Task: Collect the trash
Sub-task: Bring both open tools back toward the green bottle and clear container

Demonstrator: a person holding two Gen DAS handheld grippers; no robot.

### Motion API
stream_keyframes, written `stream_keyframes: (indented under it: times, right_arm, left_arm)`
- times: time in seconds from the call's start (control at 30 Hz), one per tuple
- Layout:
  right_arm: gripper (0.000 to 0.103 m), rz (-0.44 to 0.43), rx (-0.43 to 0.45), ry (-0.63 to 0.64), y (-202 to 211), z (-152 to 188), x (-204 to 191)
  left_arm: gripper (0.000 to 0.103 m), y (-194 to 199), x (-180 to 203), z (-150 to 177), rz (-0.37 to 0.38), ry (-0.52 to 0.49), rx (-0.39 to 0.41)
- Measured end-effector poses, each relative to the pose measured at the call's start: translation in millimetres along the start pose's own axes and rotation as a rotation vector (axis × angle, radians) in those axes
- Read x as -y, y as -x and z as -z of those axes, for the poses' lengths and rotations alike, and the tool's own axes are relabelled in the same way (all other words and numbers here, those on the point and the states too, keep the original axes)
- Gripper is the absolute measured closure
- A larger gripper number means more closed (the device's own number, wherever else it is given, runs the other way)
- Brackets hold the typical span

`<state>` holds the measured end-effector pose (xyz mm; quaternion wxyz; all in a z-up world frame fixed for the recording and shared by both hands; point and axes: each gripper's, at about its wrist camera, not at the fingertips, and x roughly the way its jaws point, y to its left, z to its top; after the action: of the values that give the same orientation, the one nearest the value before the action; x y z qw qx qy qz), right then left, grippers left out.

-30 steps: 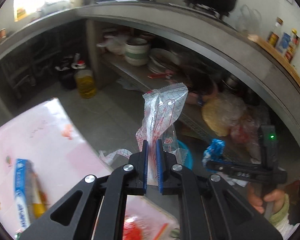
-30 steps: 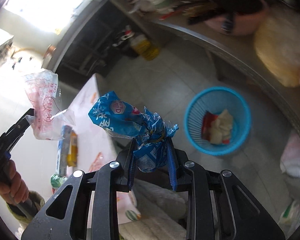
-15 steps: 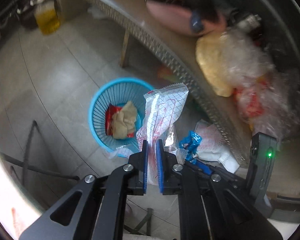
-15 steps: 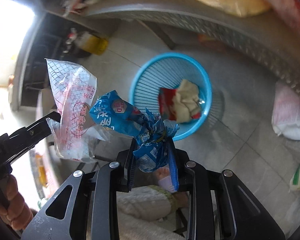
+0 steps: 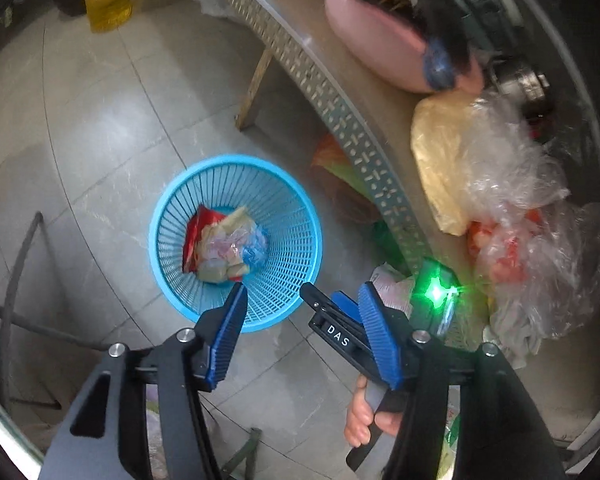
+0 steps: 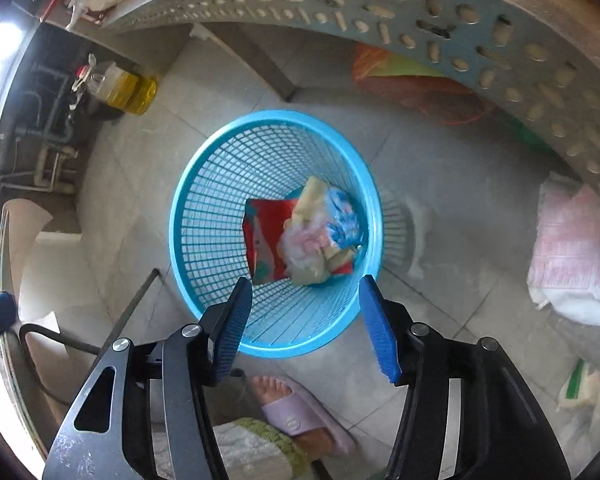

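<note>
Below, on the grey tiled floor [image 6: 440, 184], the scene reads from left to right like this: at the far left of the right wrist view a yellow liquid-filled plastic jug [image 6: 130, 88] stands by dark pipework, well apart from everything else. Next comes the round blue plastic mesh waste basket [image 6: 204, 208], upright on the tiles, with the trash lying in its bottom: a red foil wrapper [image 6: 262, 236], a crumpled clear wrapper with pink print [image 6: 304, 248] and a blue and white wrapper [image 6: 342, 220], all touching one another. The left gripper [image 5: 300, 328] hangs above the basket's near rim with its blue-padded jaws spread wide and nothing between them. The right gripper [image 6: 304, 324] is likewise above the near rim, jaws wide apart and bare; in the left wrist view it shows just right of the left one, held by a hand [image 5: 366, 412], a green light glowing on its body. Under the right gripper a foot in a lilac slipper [image 6: 296, 416] rests on the tiles. Further right, a perforated grey metal shelf [image 5: 340, 108] curves past the basket, carrying a pink plastic basin [image 5: 380, 52] and clear plastic bags [image 5: 512, 184]
</note>
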<state>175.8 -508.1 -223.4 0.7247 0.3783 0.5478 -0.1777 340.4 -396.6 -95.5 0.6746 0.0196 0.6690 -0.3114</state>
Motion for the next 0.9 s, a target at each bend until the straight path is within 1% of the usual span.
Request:
stream_keyframes:
  times: [0.1,0.17,0.3,0.37,0.43,0.5,0.53,0.63,0.67,0.7,0.73,0.77,0.83,0.9]
  right_arm:
    - [0.049,0.017,0.031,0.006,7,7,3]
    - [0.049,0.034,0.051,0.021,15,11,-2]
    - [0.049,0.054,0.106,0.099,46,30,-18]
    - [0.044,0.067,0.148,0.156,65,41,-31]
    - [0.036,0.086,0.197,0.221,86,54,-43]
    - [0.031,0.095,0.231,0.282,104,65,-53]
    - [0.028,0.096,0.241,0.312,113,71,-59]
    - [0.022,0.131,0.281,0.4,142,83,-76]
    - [0.02,0.147,0.305,0.433,152,87,-84]
    - [0.016,0.159,0.336,0.47,162,91,-93]
    - [0.01,0.169,0.368,0.5,167,95,-103]
    - [0.008,0.175,0.405,0.533,176,100,-111]
    - [0.008,0.172,0.48,0.619,196,113,-132]
    - [0.008,0.137,0.519,0.707,210,128,-154]
  left_arm:
    - [0.044,27,2,11,0.026,-0.012,0.055]
    - [0.044,46,7,24,0.04,-0.025,0.097]
    - [0.041,93,22,55,0.044,-0.106,0.194]
    - [0.038,117,28,77,0.027,-0.153,0.245]
    - [0.036,139,31,104,0.033,-0.197,0.296]
    - [0.036,154,30,128,0.03,-0.224,0.325]
    - [0.035,160,28,139,0.036,-0.227,0.336]
    - [0.028,179,16,173,0.051,-0.23,0.375]
    - [0.028,187,9,186,0.043,-0.229,0.407]
    - [0.027,195,3,199,0.026,-0.23,0.443]
    - [0.023,201,-1,211,0.011,-0.23,0.474]
    - [0.021,208,-7,224,-0.003,-0.227,0.506]
    - [0.01,222,-22,247,-0.041,-0.192,0.571]
    - [0.006,238,-40,270,-0.063,-0.141,0.644]
